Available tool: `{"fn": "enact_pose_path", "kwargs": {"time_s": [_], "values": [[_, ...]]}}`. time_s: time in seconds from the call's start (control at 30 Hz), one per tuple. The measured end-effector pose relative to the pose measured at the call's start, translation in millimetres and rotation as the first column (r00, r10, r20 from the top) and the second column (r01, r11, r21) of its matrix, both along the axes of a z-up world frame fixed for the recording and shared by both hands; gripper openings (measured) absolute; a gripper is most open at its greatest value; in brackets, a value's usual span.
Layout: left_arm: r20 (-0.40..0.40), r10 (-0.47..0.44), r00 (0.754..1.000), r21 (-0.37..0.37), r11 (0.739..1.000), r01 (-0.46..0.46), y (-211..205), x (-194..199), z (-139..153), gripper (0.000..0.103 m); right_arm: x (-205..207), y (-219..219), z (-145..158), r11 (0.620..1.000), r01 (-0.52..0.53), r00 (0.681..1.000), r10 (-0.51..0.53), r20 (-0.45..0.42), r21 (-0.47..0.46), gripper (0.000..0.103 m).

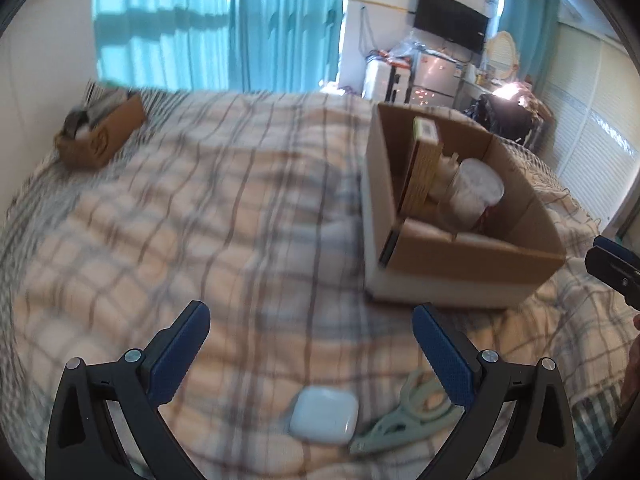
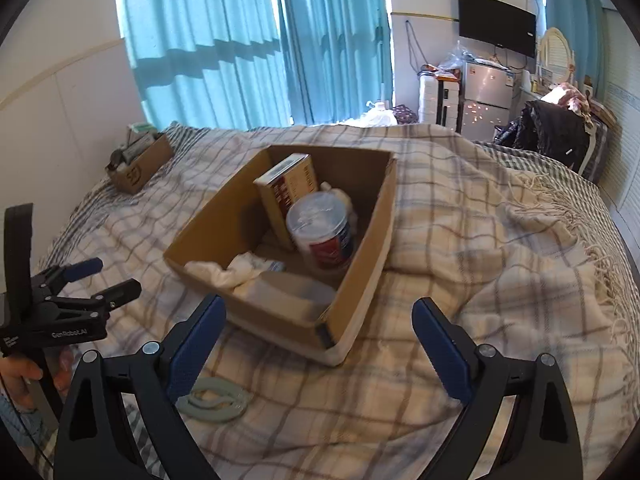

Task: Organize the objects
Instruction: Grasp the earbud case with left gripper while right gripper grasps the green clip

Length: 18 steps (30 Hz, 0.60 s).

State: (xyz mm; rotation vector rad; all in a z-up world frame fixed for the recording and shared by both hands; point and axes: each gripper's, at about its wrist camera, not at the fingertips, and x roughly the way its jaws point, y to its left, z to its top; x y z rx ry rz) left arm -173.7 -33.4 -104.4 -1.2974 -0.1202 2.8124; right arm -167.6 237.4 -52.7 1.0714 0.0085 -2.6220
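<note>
A large open cardboard box (image 1: 460, 264) stands on the plaid bed blanket (image 1: 200, 220), ahead and right of my left gripper (image 1: 310, 312). That gripper is open and holds nothing. Just under its jaws lie a small white case (image 1: 324, 416) and a pale green clothes peg (image 1: 408, 416). In the right wrist view the box (image 2: 216, 216) holds a red-labelled can (image 2: 324, 232), an upright carton (image 2: 288, 192) and white cloth (image 2: 224, 272). My right gripper (image 2: 320, 304) is open and empty at the box's near corner. The peg (image 2: 216, 398) lies by its left finger.
A smaller cardboard box (image 2: 140, 168) with items sits at the bed's far left corner by the wall. A hand (image 2: 16, 376) holds the left gripper (image 2: 112, 276) at the left edge. Teal curtains, a fridge (image 2: 488, 92) and a TV stand beyond the bed.
</note>
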Motion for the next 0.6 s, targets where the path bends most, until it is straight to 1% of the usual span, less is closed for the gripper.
{"fn": "enact_pose_path", "kwargs": {"time_s": [0.1,0.17,0.23,0.3,0.37,0.43,0.53,0.6], "values": [[0.058,0.081,0.995,0.045,0.995,-0.084,-13.8,15.0,-21.7,0.103,5.4,-9.5,-15.5,1.000,-0.025,0.999,0.024,0.043,0.004,0.094],[0.111,0.128,0.985,0.071,0.988,-0.137,-22.1,17.8,-30.6,0.103,9.5,-14.9,-25.4,0.999,-0.036,0.997,0.035,0.065,0.018,0.094],[0.151,0.165,0.975,0.117,0.976,-0.183,-30.5,20.3,-36.5,0.103,14.2,-21.7,-32.7,0.998,-0.053,0.996,0.050,0.073,0.041,0.094],[0.147,0.182,0.972,0.143,0.969,-0.203,-36.6,23.5,-39.2,0.103,18.4,-26.3,-34.9,0.995,-0.056,0.997,0.051,0.060,0.077,0.094],[0.138,0.199,0.970,0.120,0.969,-0.216,-37.1,23.8,-40.7,0.103,20.8,-27.3,-35.0,0.995,-0.051,0.997,0.047,0.053,0.085,0.094],[0.133,0.185,0.974,0.090,0.976,-0.197,-31.9,23.3,-42.9,0.103,21.6,-25.6,-35.8,0.996,-0.044,0.998,0.039,0.055,0.080,0.094],[0.126,0.119,0.985,0.012,0.993,-0.122,-12.3,23.4,-47.8,0.103,19.1,-23.2,-38.9,0.997,-0.025,0.997,0.020,0.069,0.077,0.094],[0.150,0.067,0.986,-0.046,0.997,-0.061,2.8,20.0,-54.7,0.103,16.5,-21.1,-42.1,0.997,-0.015,0.996,0.009,0.084,0.073,0.094]]}}
